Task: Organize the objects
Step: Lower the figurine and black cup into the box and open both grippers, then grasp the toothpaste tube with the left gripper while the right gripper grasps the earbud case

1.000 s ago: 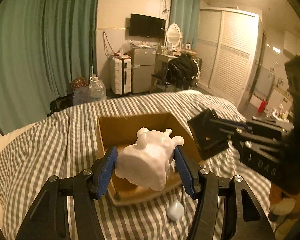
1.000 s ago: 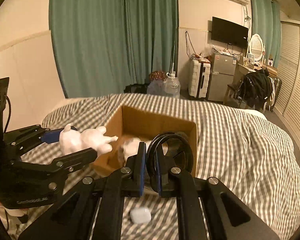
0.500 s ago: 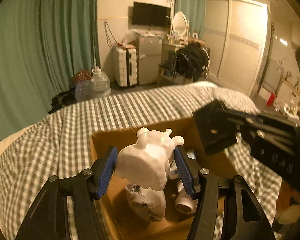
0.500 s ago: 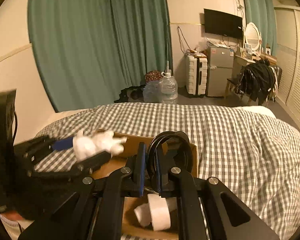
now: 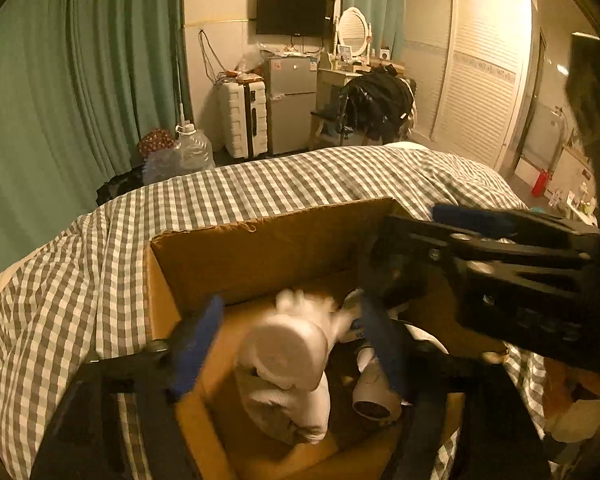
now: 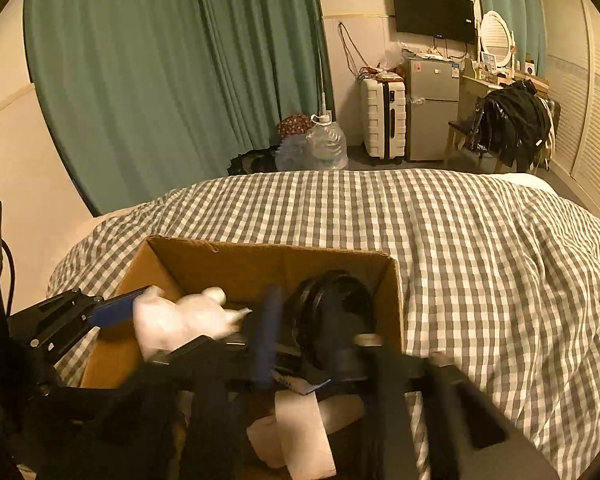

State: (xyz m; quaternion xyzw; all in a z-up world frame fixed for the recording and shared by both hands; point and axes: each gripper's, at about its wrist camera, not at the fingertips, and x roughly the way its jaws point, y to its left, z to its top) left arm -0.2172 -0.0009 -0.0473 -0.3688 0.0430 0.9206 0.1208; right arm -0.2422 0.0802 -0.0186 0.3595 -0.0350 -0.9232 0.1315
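1. Left gripper (image 5: pixel 288 340), jaws spread, white figurine (image 5: pixel 296 344) loose between them over the cardboard box (image 5: pixel 260 248).
2. Right gripper (image 6: pixel 312 344) apparently parting around black ring (image 6: pixel 332 300); both could collide.

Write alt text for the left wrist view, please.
A blurred white plastic animal figurine sits between the left gripper's opened blue-padded fingers above an open brown cardboard box on a grey checked bed cover. The right gripper reaches in alongside.
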